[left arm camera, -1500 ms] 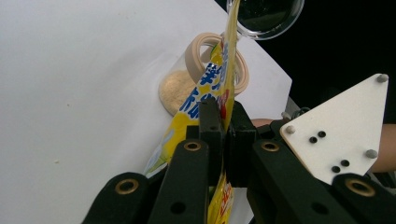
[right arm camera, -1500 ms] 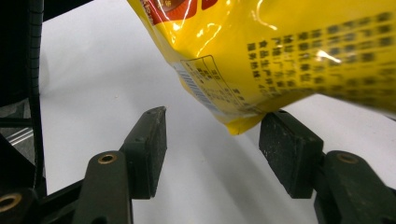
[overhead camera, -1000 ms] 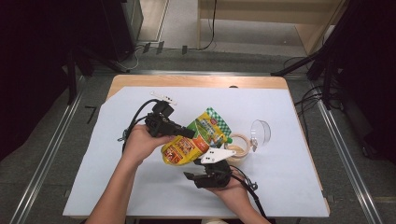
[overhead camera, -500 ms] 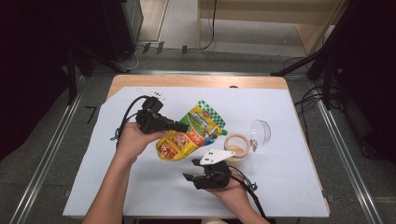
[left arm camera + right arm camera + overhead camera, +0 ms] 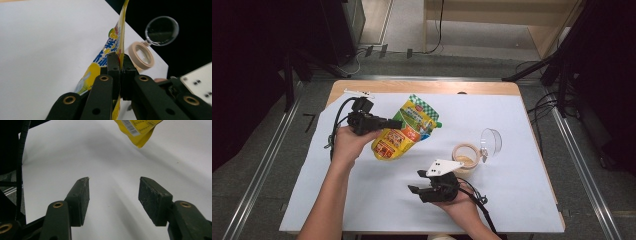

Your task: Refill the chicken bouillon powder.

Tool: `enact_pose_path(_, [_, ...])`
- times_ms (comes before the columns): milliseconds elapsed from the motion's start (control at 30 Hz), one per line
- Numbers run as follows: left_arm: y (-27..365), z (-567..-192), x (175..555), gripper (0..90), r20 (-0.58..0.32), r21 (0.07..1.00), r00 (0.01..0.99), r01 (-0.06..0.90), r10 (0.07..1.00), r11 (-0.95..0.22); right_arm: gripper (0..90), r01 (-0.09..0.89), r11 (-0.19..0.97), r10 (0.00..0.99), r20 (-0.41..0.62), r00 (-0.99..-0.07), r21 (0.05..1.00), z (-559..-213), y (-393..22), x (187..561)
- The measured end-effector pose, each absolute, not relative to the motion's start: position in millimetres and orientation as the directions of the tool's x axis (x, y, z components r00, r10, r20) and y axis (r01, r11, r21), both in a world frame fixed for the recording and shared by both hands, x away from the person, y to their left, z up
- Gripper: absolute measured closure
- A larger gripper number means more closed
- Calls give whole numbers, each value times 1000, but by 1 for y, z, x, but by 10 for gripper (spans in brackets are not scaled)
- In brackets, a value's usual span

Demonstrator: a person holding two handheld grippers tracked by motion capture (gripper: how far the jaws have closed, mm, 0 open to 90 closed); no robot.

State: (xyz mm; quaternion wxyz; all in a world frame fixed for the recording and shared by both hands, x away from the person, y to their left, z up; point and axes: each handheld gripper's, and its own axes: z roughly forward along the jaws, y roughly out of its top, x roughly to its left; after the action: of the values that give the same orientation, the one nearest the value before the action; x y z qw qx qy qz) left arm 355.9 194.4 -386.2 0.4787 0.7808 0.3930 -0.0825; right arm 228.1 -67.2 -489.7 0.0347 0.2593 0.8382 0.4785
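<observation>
Left tongs [image 5: 120,72] clamped on the edge of the yellow-and-green pouch [image 5: 404,130], held off the white surface [image 5: 362,195] just left of the open jar [image 5: 465,157] — probably to carry it clear or tilt it toward the mouth. Right tongs [image 5: 113,200] apart, holding nothing, parked low over the surface near the jar, likely waiting. Hinged clear lid [image 5: 491,142] thrown back. Pouch's opening not visible; jar contents hard to make out — pale, perhaps powder.

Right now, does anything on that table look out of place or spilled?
Nothing is spilled. The jar stands upright with its lid flipped open, and the pouch hangs tilted, pinched in the left gripper.
</observation>
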Motion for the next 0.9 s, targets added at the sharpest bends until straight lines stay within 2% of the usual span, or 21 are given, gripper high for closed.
enact_pose_path(333, [203,-405,363,895,-493,668,632,716,598,-206,436,404,405,470,192,-862,821,-490,-69,229])
enact_pose_path(900, [221,-404,350,888,-497,670,640,712,586,-209,438,402,404,464,195,-864,821,-489,-70,229])
